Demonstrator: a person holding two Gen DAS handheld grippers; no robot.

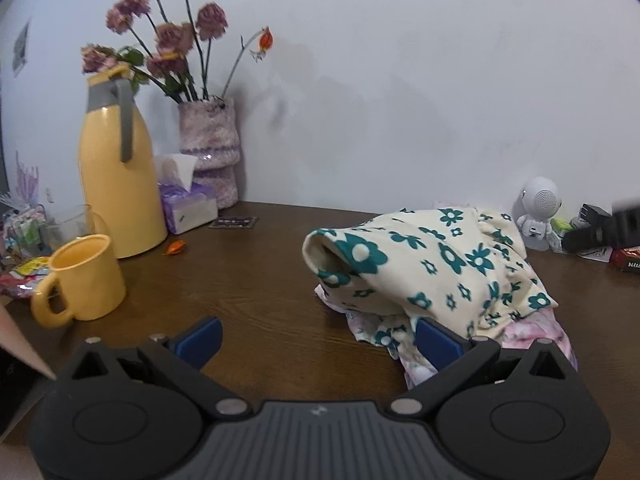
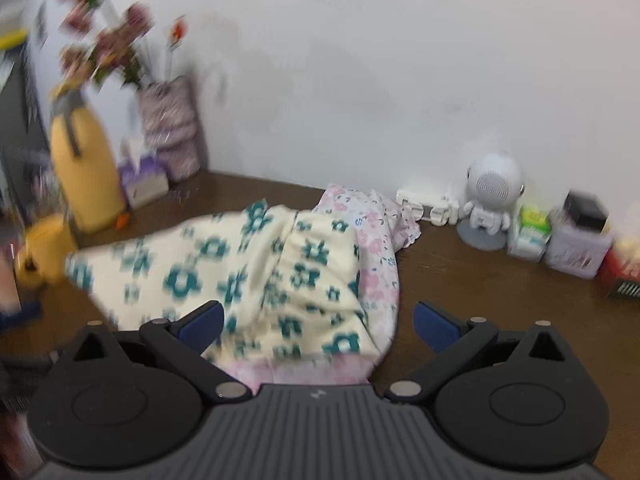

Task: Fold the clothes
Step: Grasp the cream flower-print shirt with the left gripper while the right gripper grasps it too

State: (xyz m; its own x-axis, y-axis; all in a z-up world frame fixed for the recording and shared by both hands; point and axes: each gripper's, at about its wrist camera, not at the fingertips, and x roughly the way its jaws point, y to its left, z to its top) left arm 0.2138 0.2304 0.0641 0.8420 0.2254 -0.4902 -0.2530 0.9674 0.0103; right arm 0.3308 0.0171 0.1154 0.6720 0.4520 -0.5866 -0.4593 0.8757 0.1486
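Observation:
A cream garment with teal flowers (image 1: 432, 268) lies heaped on a pink floral garment (image 1: 536, 332) on the brown wooden table (image 1: 256, 280). My left gripper (image 1: 320, 342) is open and empty, just left of the heap; its right finger touches or overlaps the cloth edge. In the right wrist view the cream garment (image 2: 248, 276) lies over the pink floral one (image 2: 380, 264). My right gripper (image 2: 320, 322) is open, its jaws standing either side of the near edge of the heap. This view is motion-blurred.
A yellow jug (image 1: 116, 184), yellow mug (image 1: 84, 280), glass (image 1: 72, 220), tissue pack (image 1: 188, 204) and a vase of dried flowers (image 1: 208, 148) stand at the left. A white robot figure (image 1: 540, 212), small boxes (image 2: 576, 236) and a wall are at the back right.

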